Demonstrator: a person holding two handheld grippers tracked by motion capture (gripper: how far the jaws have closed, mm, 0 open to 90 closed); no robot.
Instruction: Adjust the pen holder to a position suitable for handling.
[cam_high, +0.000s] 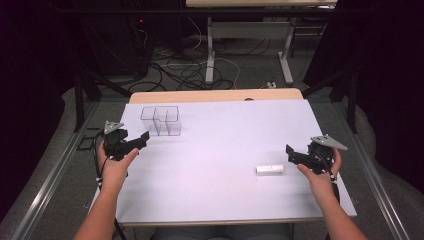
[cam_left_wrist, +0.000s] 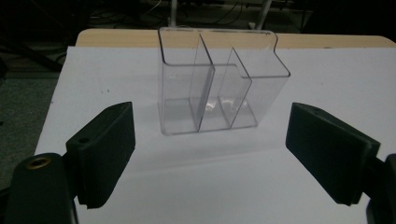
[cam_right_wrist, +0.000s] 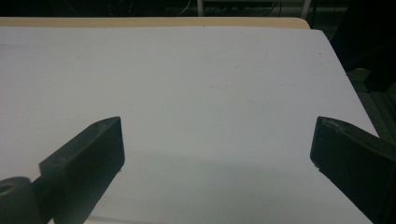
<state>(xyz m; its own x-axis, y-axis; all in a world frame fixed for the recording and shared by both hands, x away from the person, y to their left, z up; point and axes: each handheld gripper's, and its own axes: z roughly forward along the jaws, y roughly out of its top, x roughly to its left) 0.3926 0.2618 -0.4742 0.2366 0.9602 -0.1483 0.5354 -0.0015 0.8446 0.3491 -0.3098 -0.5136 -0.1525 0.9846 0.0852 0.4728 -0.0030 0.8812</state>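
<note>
A clear plastic organiser (cam_high: 161, 120) stands upright on the white desk (cam_high: 215, 170), just ahead of the left claw (cam_high: 141, 140) and slightly to that claw's right in the high view. In the left gripper view the organiser (cam_left_wrist: 212, 88) sits squarely between and beyond the two jaws, apart from both pads. It has three compartments divided by two clear walls: the one on the left is tallest at the back, and the rim steps down toward the right. All three compartments look empty; the white surface shows through their walls and floor.

The left claw (cam_left_wrist: 210, 154) is spread wide, wider than the organiser, and grips nothing. It is held in the person's left hand (cam_high: 116, 165) near the desk's left edge.

The right claw (cam_high: 291, 154) is also wide open with nothing between its jaws; the right gripper view shows bare white surface ahead of it (cam_right_wrist: 217, 149). It is held in the right hand (cam_high: 320, 172) near the desk's right edge. A small white oblong block (cam_high: 270, 169) lies flat on the desk just beside this claw, on its left and a little nearer the person, not touching it. The block is well apart from the organiser and from the left claw.
</note>
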